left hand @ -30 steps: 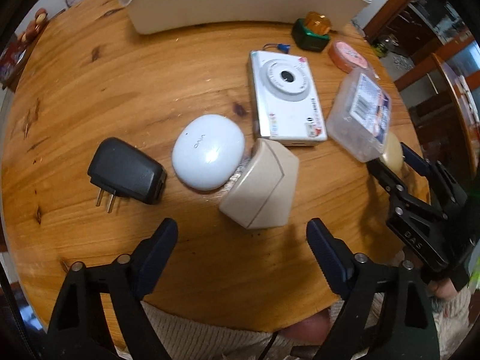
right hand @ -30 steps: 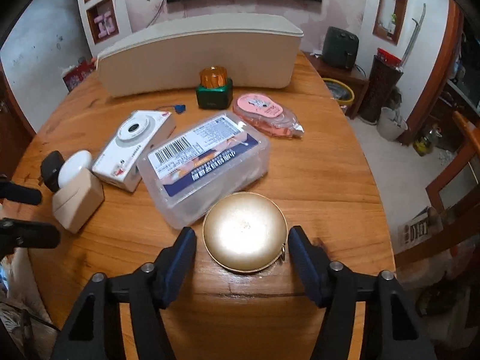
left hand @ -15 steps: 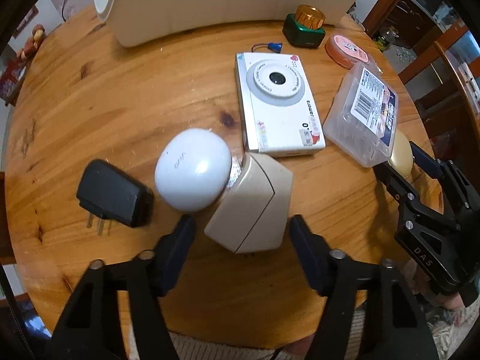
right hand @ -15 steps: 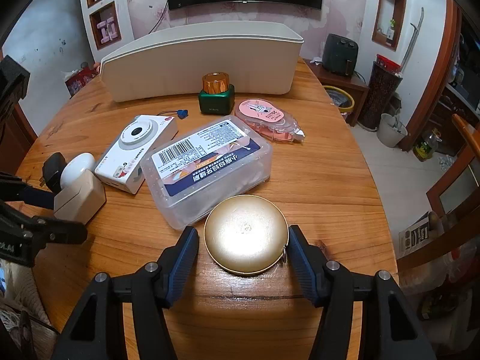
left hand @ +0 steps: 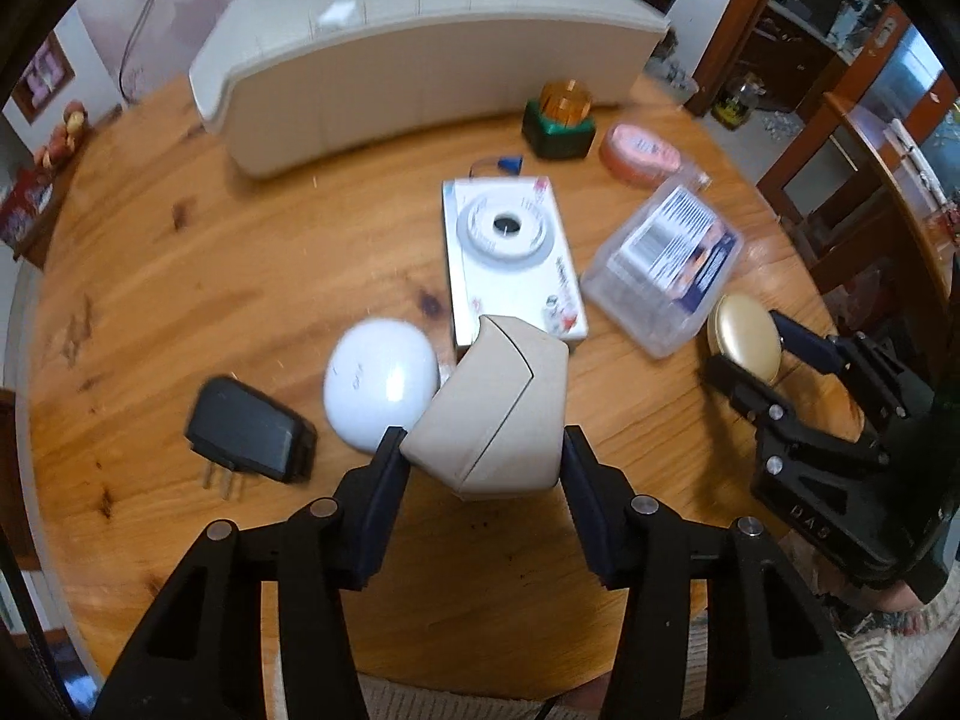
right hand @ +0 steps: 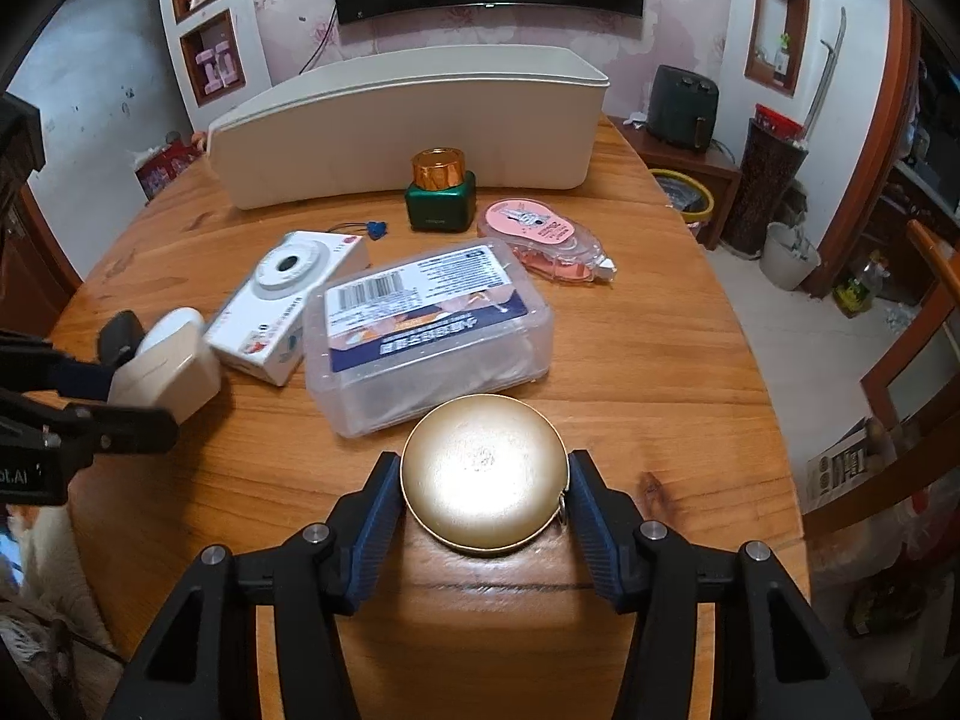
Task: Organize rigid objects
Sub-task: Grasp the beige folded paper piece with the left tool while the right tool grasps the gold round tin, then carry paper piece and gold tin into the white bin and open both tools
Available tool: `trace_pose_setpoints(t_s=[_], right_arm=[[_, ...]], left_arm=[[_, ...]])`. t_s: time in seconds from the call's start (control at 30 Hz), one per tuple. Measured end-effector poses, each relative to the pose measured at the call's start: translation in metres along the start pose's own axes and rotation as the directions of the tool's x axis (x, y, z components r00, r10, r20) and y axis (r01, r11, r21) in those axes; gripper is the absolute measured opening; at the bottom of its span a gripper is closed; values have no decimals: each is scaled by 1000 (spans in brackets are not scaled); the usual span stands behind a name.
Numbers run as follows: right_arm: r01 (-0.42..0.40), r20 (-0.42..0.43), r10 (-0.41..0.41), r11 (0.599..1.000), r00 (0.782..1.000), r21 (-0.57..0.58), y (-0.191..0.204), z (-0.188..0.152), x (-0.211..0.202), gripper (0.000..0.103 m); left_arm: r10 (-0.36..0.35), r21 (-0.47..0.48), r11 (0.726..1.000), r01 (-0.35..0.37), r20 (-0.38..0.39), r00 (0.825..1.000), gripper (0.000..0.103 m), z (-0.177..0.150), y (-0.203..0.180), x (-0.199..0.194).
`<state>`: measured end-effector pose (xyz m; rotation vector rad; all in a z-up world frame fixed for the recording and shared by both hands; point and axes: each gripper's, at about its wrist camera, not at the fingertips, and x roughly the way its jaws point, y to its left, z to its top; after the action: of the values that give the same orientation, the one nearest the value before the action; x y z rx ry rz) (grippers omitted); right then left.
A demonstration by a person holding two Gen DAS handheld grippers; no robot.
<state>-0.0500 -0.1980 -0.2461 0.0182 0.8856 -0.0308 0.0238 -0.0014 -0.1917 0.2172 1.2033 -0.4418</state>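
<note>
My left gripper (left hand: 486,456) is shut on a beige angular box (left hand: 495,414), lifted and tilted above the round wooden table (left hand: 180,276). The box also shows in the right wrist view (right hand: 165,381). My right gripper (right hand: 483,492) is shut on a flat round gold case (right hand: 483,480) that rests on the table; it also shows in the left wrist view (left hand: 744,336). A white camera (left hand: 510,258), a white oval case (left hand: 381,384) and a black plug adapter (left hand: 249,429) lie near the box.
A long cream storage bin (right hand: 414,120) stands at the table's far side. A clear plastic box with a label (right hand: 426,330), a pink tape dispenser (right hand: 546,240) and a green bottle with a gold cap (right hand: 441,192) lie between. A wooden chair (right hand: 924,324) stands at the right.
My left gripper moved forward, closed on the beige box and lifted it off the table. My right gripper closed its fingers onto the gold case.
</note>
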Motion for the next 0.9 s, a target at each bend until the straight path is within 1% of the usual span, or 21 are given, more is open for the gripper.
trace_pose_setpoints(t_s=[0.13, 0.2, 0.27, 0.33, 0.43, 0.5, 0.6, 0.67, 0.73, 0.77, 0.83, 0.9], right_arm=[[3, 41, -2, 1000, 999, -28, 9, 3, -14, 55], [2, 63, 1, 999, 998, -44, 14, 6, -22, 55], [-3, 81, 8, 998, 997, -64, 18, 10, -29, 55], [-2, 102, 11, 997, 995, -80, 23, 15, -36, 55], [2, 131, 12, 994, 991, -105, 29, 24, -45, 55], [-4, 149, 22, 993, 989, -118, 32, 33, -51, 55], [1, 178, 22, 992, 984, -128, 34, 53, -60, 55], [-6, 203, 32, 992, 979, -125, 32, 75, -68, 55], [-3, 233, 32, 992, 972, -123, 31, 94, -76, 55], [2, 252, 29, 993, 967, -121, 30, 106, -81, 55], [19, 296, 16, 993, 955, -114, 28, 135, -91, 55], [27, 326, 7, 995, 945, -99, 25, 160, -98, 55]], left_arm=[[7, 22, 1000, -8, 70, 998, 54, 3, 1, -18], [9, 31, 999, -12, 108, 994, 54, 11, -5, -27], [10, 30, 999, -14, 133, 991, 54, 16, -7, -32], [-4, 17, 1000, 2, 151, 989, 54, 24, -8, -34], [-12, 8, 1000, 11, 190, 982, 54, 33, -3, -50], [-16, 3, 1000, 16, 229, 973, 54, 41, 2, -65], [-20, -2, 1000, 21, 293, 956, 54, 56, 9, -86], [-28, -5, 999, 32, 335, 942, 54, 68, 16, -101], [-35, -8, 999, 41, 380, 924, 54, 82, 23, -116], [-38, -7, 999, 44, 413, 910, 54, 90, 27, -125], [-37, -7, 999, 45, 457, 889, 54, 100, 32, -136], [-39, -9, 999, 50, 488, 872, 54, 110, 36, -142]])
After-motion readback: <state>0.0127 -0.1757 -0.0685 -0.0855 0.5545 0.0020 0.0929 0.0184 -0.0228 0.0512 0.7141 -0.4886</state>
